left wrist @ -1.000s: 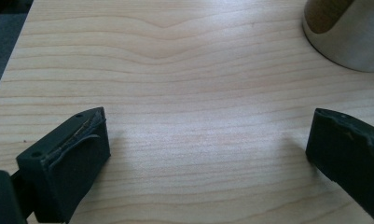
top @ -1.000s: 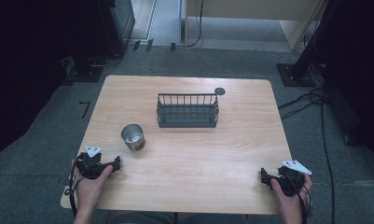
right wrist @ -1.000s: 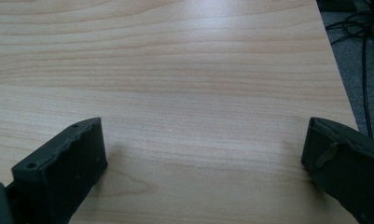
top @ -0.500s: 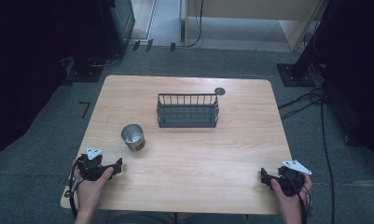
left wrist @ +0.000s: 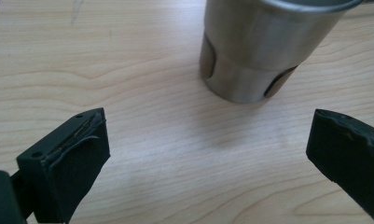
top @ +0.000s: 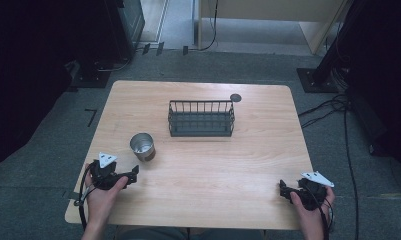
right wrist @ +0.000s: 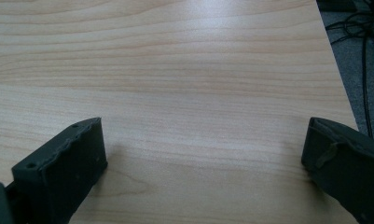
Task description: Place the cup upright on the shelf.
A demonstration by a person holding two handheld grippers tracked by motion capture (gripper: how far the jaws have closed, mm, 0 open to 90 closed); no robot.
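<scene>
Near the worktop's left front corner, left gripper (top: pixel 119 176), jaws spread, could topple the cup (left wrist: pixel 264 46) if pushed in off-centre.

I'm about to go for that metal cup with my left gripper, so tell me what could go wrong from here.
1. The metal cup stands ahead and off to one side of the open left gripper, not between its jaws; going straight in, one jaw could knock it over.
2. Its smooth, tapered wall might slip in a light grip.
3. The wire basket stands just past it, so a shoved cup might slide toward it.
</scene>
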